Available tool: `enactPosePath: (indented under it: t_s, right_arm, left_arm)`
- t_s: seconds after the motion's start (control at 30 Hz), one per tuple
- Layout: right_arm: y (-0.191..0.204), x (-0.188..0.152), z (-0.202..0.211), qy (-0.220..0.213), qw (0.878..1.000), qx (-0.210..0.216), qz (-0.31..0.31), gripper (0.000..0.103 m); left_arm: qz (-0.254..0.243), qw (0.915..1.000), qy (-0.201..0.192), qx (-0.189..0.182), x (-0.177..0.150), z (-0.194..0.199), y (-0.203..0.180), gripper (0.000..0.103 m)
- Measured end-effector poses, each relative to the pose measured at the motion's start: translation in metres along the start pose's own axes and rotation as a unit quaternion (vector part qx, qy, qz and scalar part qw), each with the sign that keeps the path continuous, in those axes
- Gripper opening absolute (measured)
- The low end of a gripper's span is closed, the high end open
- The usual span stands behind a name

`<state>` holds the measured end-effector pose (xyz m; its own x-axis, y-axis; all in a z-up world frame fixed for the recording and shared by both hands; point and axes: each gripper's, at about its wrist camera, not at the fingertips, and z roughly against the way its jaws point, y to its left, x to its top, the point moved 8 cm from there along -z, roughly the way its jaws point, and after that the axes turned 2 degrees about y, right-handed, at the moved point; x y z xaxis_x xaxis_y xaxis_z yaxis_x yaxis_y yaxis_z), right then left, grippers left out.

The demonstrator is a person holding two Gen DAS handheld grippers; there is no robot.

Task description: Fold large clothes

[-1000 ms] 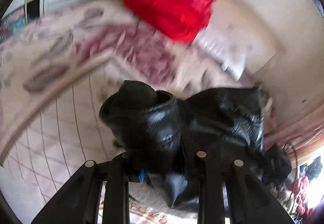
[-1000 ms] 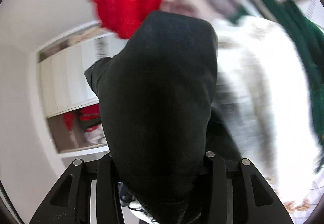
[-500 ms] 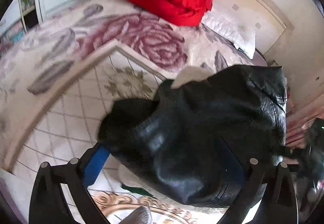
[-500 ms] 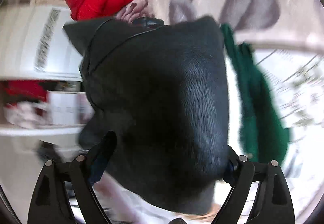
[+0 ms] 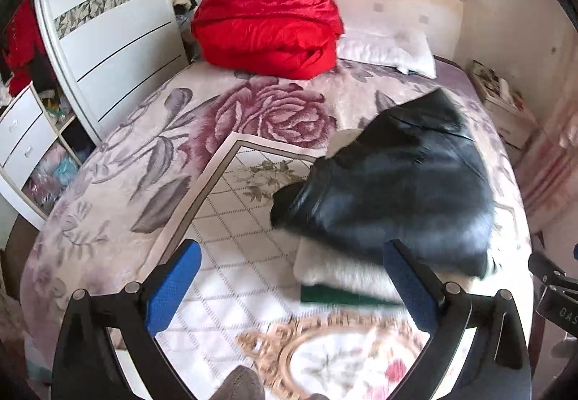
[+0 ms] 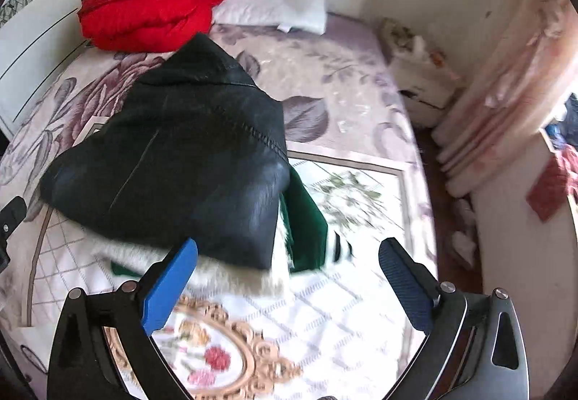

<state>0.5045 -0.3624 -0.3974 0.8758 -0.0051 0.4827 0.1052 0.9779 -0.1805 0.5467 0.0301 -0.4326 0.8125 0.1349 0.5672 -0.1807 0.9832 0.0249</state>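
The folded black jacket [image 5: 393, 183] has been set on the white and green clothes [image 5: 343, 277] toward the bed's [image 5: 144, 154] right edge, forming a stack. Both tools, left tool [image 5: 292, 288] and right tool [image 6: 289, 280], have just been opening and are spread wide, nothing between them.

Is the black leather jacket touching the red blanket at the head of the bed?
Apart. The left wrist view shows the black leather jacket well separated from the red blanket, with flowered bedspread between them.
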Motion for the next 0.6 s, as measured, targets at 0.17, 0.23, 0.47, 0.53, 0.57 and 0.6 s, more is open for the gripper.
enactPosePath:
  t_s: [0.17, 0.23, 0.47, 0.53, 0.57, 0.6]
  right_arm:
    - [-0.001, -0.045, 0.109, -0.01, 0.999, -0.007, -0.032, 0.102]
    - [-0.002, -0.07, 0.158, -0.014, 0.999, -0.004, -0.041, 0.102]
    - [0.001, -0.117, 0.346, -0.054, 0.997, -0.025, -0.057, 0.102]
    - [0.0, -0.126, 0.397, -0.073, 0.995, -0.038, -0.063, 0.102]
    - [-0.002, -0.132, 0.423, -0.082, 0.993, -0.045, -0.068, 0.102]
    - [-0.003, -0.137, 0.444, -0.088, 0.992, -0.045, -0.075, 0.102]
  left_arm:
    - [-0.017, 0.9997, -0.003, -0.02, -0.013, 0.09, 0.021, 0.103]
    - [-0.03, 0.999, -0.007, -0.032, -0.014, 0.133, 0.029, 0.103]
    - [-0.074, 0.9943, -0.043, -0.063, -0.022, 0.277, 0.054, 0.103]
    - [-0.082, 0.9926, -0.048, -0.075, -0.028, 0.317, 0.063, 0.103]
    - [-0.085, 0.9921, -0.05, -0.078, -0.031, 0.33, 0.066, 0.103]
    - [-0.085, 0.9917, -0.052, -0.08, -0.033, 0.345, 0.069, 0.103]
